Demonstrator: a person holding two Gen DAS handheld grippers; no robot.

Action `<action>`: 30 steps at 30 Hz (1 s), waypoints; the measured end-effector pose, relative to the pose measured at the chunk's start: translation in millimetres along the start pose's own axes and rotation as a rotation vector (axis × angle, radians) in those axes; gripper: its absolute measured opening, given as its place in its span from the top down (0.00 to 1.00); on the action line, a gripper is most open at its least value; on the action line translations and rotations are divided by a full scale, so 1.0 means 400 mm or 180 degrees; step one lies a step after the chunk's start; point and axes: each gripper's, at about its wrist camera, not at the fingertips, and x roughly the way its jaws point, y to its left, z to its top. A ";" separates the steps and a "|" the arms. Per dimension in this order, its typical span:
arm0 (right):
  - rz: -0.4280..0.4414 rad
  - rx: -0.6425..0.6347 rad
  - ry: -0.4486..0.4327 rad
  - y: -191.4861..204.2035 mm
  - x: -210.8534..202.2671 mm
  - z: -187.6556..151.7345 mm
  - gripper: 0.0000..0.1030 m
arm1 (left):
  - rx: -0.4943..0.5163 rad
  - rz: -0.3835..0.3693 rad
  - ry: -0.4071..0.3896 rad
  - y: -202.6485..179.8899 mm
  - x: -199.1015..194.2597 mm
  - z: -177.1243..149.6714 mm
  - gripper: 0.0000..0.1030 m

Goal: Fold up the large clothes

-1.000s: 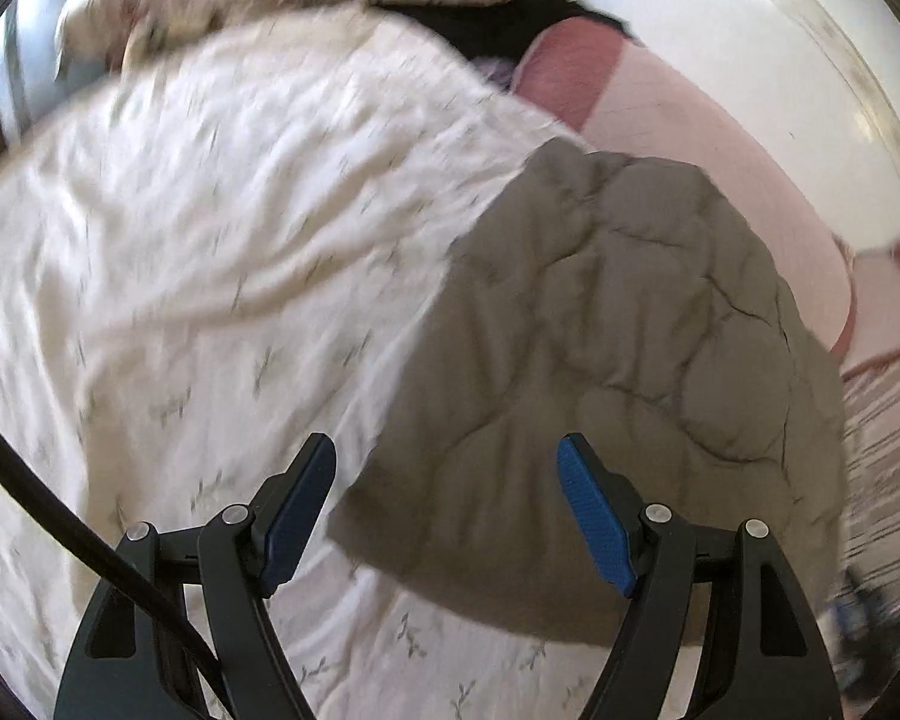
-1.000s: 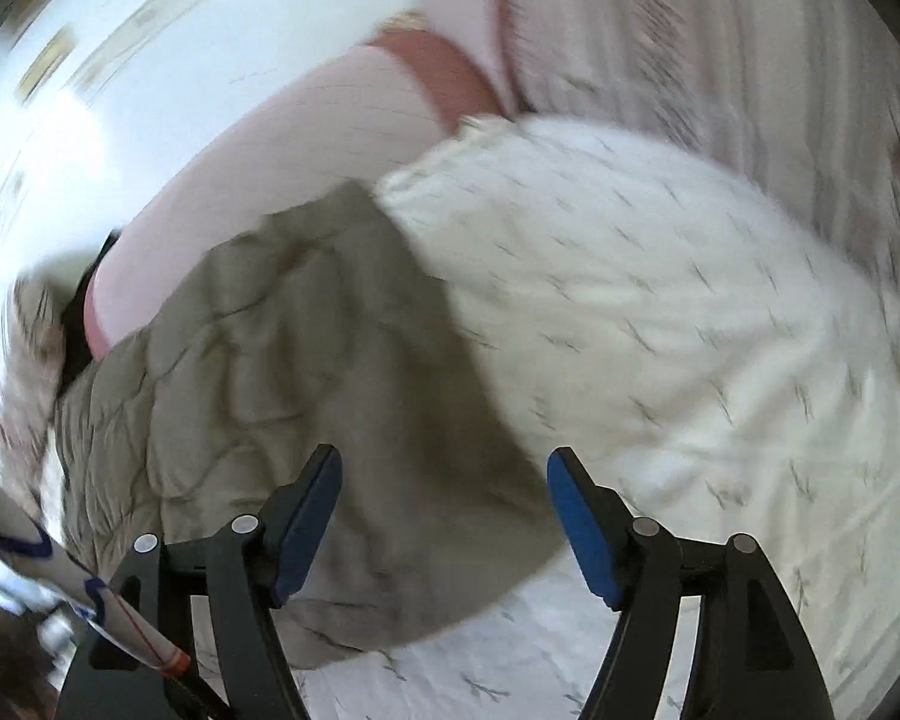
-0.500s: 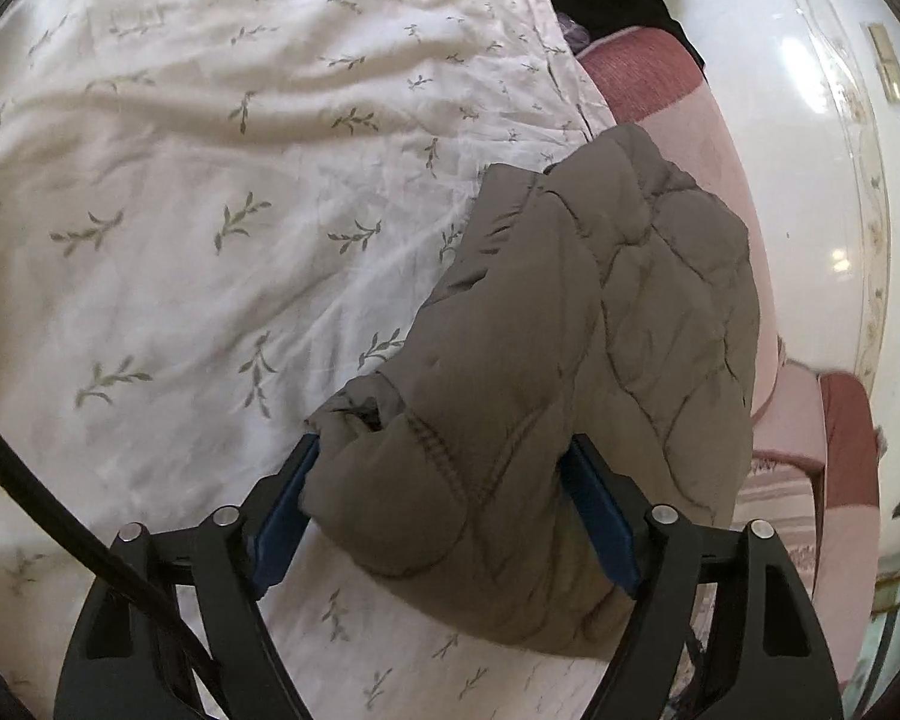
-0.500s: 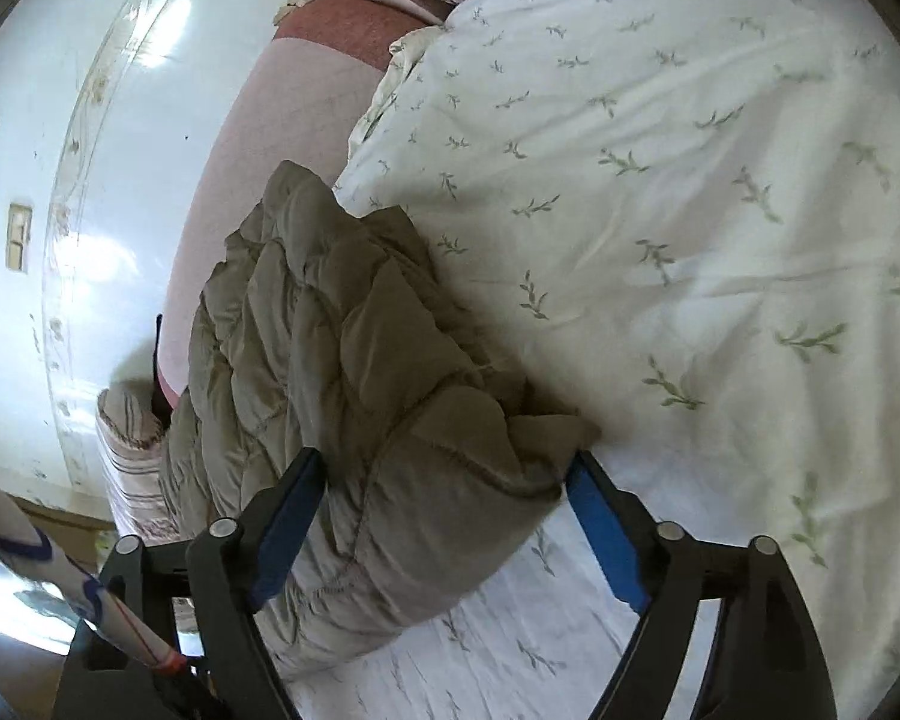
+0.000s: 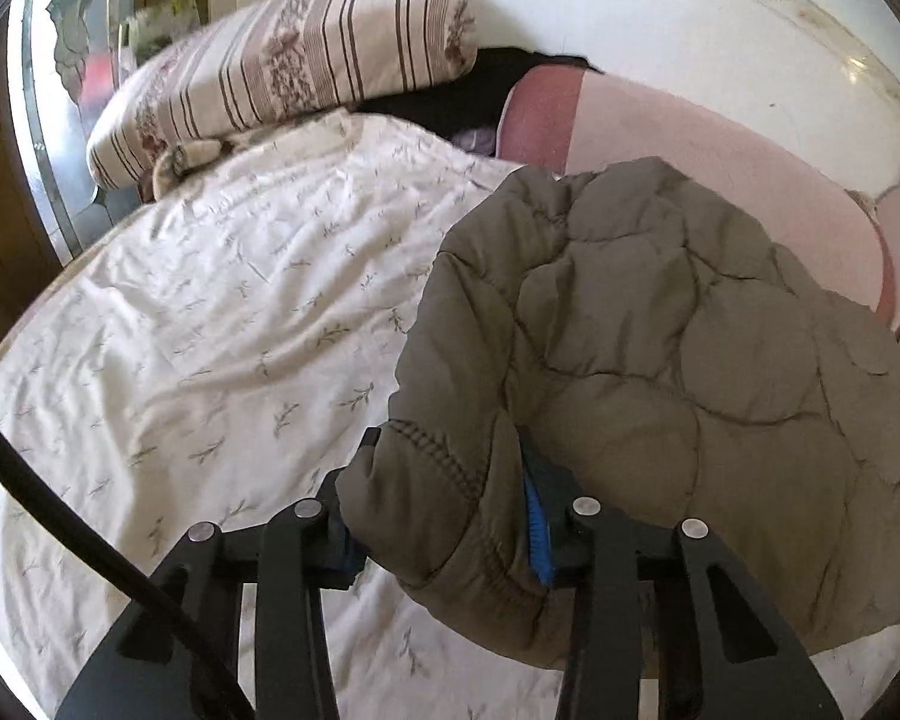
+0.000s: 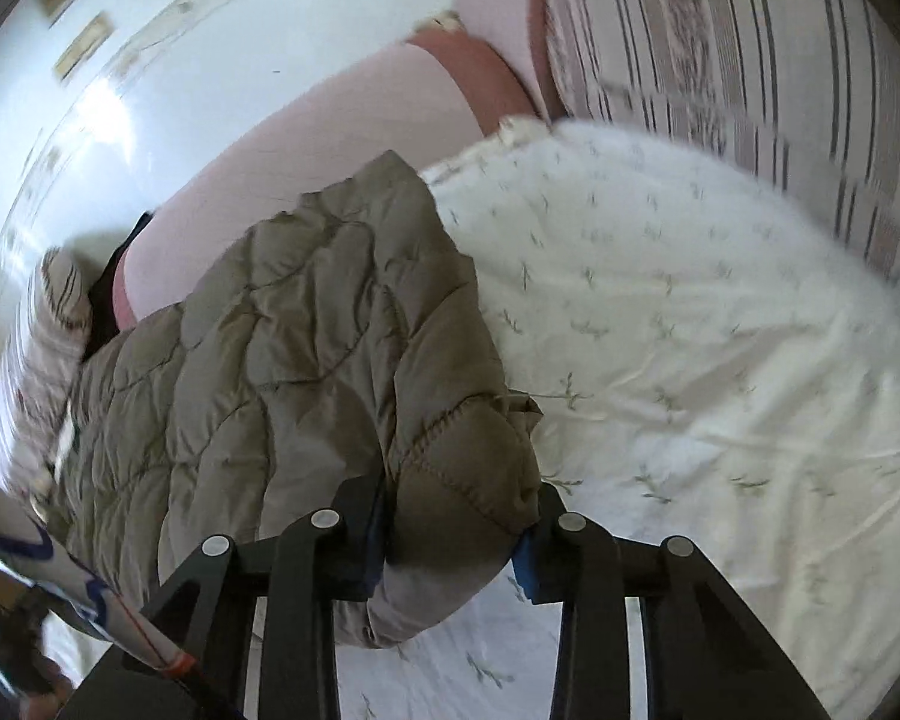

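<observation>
1. While the left gripper has its jaws clamped on a thick stitched corner of the quilted jacket, the right gripper pinches the matching corner at the other end of the near hem, so both pairs of jaws are closed on fabric and neither is free

2. From each set of jaws the jacket runs forward and away, toward the pink headboard; its far end lies against or just short of that headboard, though which of the two cannot be told

3. The near hem spans from one gripper to the other, so the jacket's long axis appears to point from the hands toward the headboard. Both hands look equally near, each at its own corner, so my judgement is that the coming fold turns on carrying both corners forward together along that axis

4. The bulk of the jacket rests on the leaf-print bedsheet, at the side nearest the white wall

5. Count: one jacket, two grippers, one bedsheet, one headboard, one striped pillow in the left view beyond the sheet, and striped bedding filling the far corner of the right view
</observation>
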 end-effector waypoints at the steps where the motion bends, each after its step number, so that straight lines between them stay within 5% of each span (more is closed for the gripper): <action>1: -0.0013 -0.0027 -0.0012 0.000 -0.031 -0.010 0.66 | -0.0004 -0.0012 0.0002 0.008 -0.016 -0.010 0.62; 8: 0.0067 0.0138 0.0125 -0.074 -0.144 -0.114 0.64 | -0.0101 -0.0115 0.0011 0.086 -0.153 -0.135 0.61; 13: 0.0031 0.0713 0.0377 -0.186 -0.142 -0.156 0.34 | -0.0320 0.0076 0.0115 0.148 -0.153 -0.197 0.38; 16: -0.0135 0.0954 0.0089 -0.234 -0.209 -0.141 0.31 | -0.0578 0.0333 -0.0069 0.205 -0.181 -0.179 0.37; 18: -0.0457 0.0775 -0.0277 -0.221 -0.263 -0.131 0.30 | -0.0549 0.0579 -0.0361 0.208 -0.215 -0.174 0.37; 22: -0.0304 0.0047 -0.0578 -0.093 -0.282 -0.118 0.30 | -0.0126 0.0441 -0.0661 0.113 -0.254 -0.174 0.37; 26: -0.0061 -0.0606 -0.0471 0.068 -0.222 -0.160 0.31 | 0.0357 0.0091 -0.0734 -0.028 -0.261 -0.209 0.37; 30: -0.0124 -0.0990 -0.0362 0.164 -0.142 -0.198 0.31 | 0.0650 0.0053 -0.0625 -0.128 -0.213 -0.239 0.37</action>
